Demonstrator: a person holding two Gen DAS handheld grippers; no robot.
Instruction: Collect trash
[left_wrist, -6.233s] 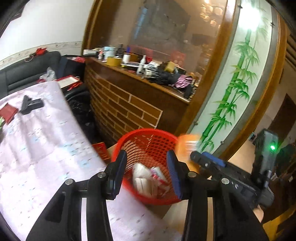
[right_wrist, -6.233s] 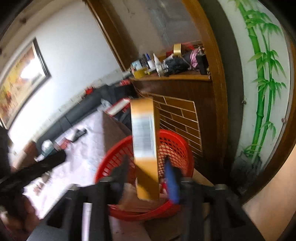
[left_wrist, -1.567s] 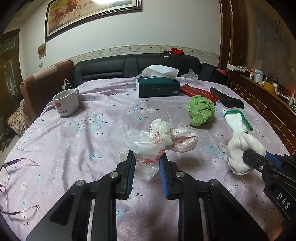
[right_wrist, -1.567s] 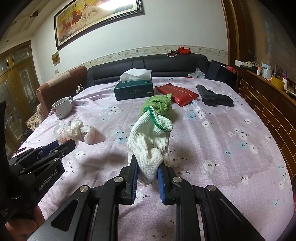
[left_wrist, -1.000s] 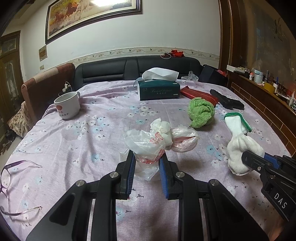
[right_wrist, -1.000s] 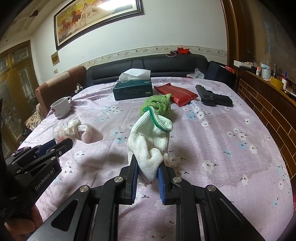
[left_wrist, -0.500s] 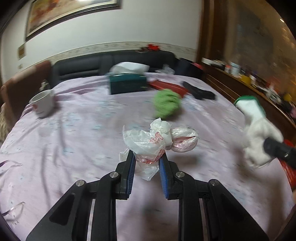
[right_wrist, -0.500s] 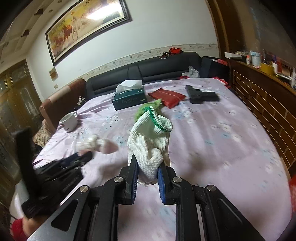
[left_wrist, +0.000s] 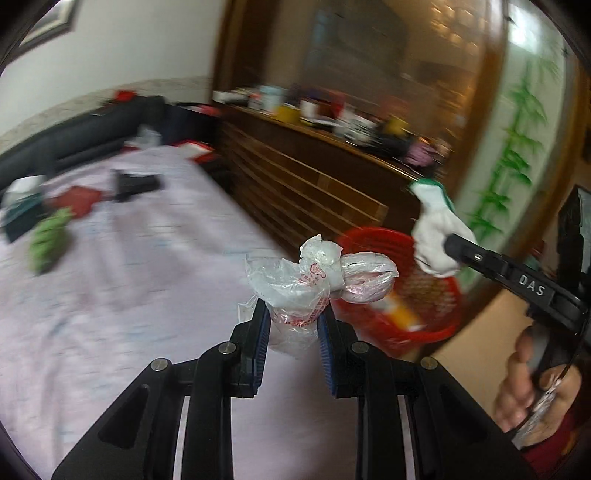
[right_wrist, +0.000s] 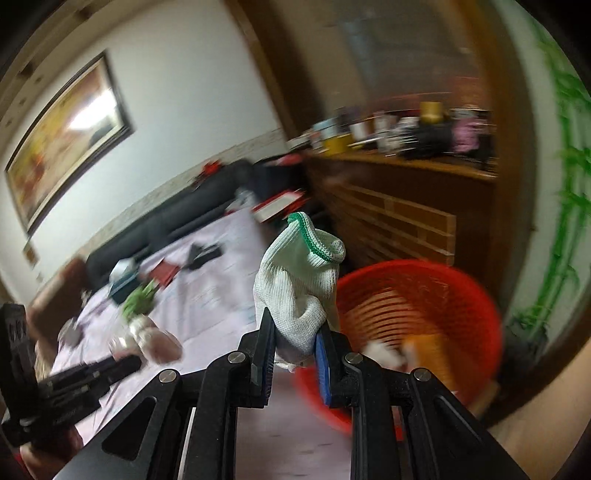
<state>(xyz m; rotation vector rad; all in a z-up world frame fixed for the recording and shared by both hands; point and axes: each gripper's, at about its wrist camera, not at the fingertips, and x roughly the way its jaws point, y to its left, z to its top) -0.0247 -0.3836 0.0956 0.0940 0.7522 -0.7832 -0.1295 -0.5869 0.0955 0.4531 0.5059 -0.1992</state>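
Both wrist views look downward, sharing the red basket (left_wrist: 402, 291).

Knotted clear plastic bag (left_wrist: 314, 275): thin, crinkly, glossy. White knit cotton glove w/ green cuff (right_wrist: 301, 284): matt, ribbed. Red plastic mesh basket (right_wrist: 424, 291): smooth. Pale purple cloth table cover (left_wrist: 147, 266): matt.

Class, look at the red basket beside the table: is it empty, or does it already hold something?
Not empty. Inside the red basket lie an orange box and some white pieces; blur hides what they are.

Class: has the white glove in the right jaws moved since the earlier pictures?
Yes. The white glove has left the purple tablecloth and now hangs beside the red basket.
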